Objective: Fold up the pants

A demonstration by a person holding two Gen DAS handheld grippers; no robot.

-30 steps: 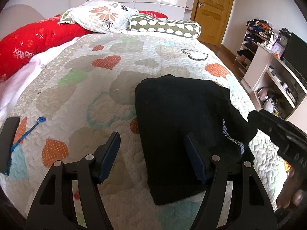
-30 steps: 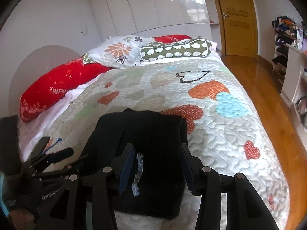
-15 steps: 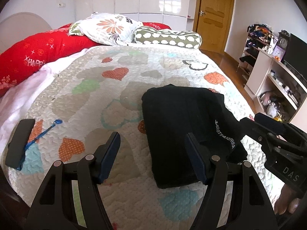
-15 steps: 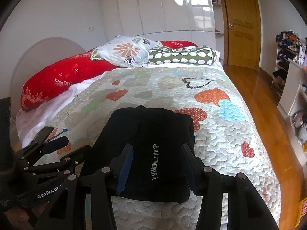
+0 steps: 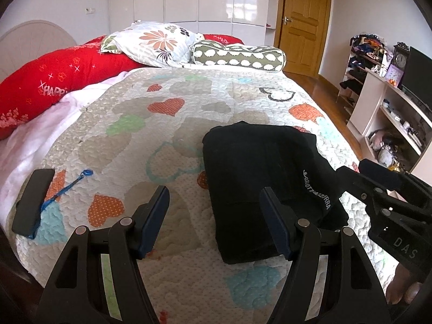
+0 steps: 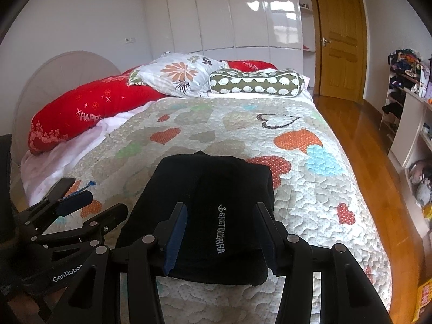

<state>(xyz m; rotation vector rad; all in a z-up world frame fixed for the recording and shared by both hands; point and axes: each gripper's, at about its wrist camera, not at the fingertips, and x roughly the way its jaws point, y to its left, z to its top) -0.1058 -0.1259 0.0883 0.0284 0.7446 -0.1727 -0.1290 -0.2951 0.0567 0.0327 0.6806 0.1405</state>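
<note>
Across the heart-patterned quilt (image 5: 189, 102), black pants (image 5: 259, 178) lie folded compact near the foot edge, left gripper (image 5: 216, 216) and right gripper (image 6: 221, 229) both spread, empty, so folding looks finished, perhaps only smoothing remains.

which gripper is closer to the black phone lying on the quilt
Left. The left gripper hangs over bare quilt with the phone off to its left; the right gripper sits beyond it, over the folded pants.

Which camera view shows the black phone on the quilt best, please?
The left wrist view: the phone lies in full sight at the bed's edge. In the right wrist view, the left gripper hides most of it.
</note>
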